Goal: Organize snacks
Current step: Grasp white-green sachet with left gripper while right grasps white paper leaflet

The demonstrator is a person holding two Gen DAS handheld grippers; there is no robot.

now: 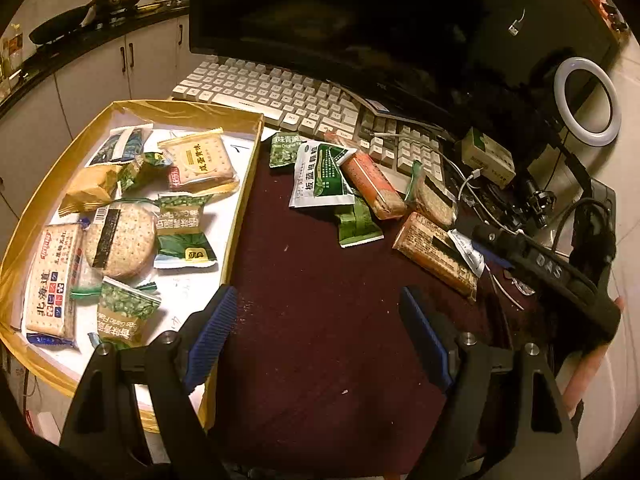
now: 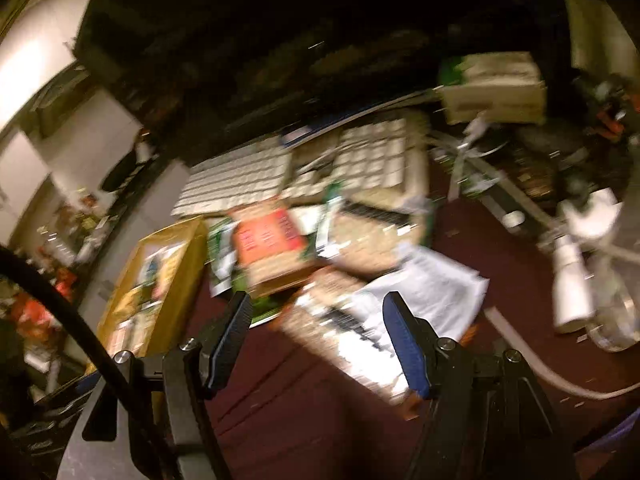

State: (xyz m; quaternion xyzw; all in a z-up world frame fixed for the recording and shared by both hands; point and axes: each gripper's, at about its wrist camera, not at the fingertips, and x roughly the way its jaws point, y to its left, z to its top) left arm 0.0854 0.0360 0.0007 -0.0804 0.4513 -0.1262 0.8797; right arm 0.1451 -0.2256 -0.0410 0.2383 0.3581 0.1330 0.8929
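A gold tray [image 1: 244,208] with a white floor sits at the left and holds several snacks, among them a round cracker pack [image 1: 120,240] and a square cracker pack [image 1: 204,158]. On the dark red tabletop to its right lies a loose pile: a white-green sachet [image 1: 320,176], an orange cracker pack [image 1: 372,188] and a long cracker pack [image 1: 436,252]. My left gripper [image 1: 318,300] is open over bare tabletop, short of the pile, with nothing between its fingers. In the blurred right wrist view my right gripper [image 2: 316,308] is open over the long cracker pack [image 2: 344,340]; its pads do not press on it.
A white keyboard [image 1: 280,96] and a dark monitor [image 1: 320,12] stand behind the pile. A ring light [image 1: 586,100], a small box [image 1: 488,156] and tangled cables crowd the right side. A white sheet [image 2: 436,288] lies beside the long pack. The tray [image 2: 188,256] is at the left.
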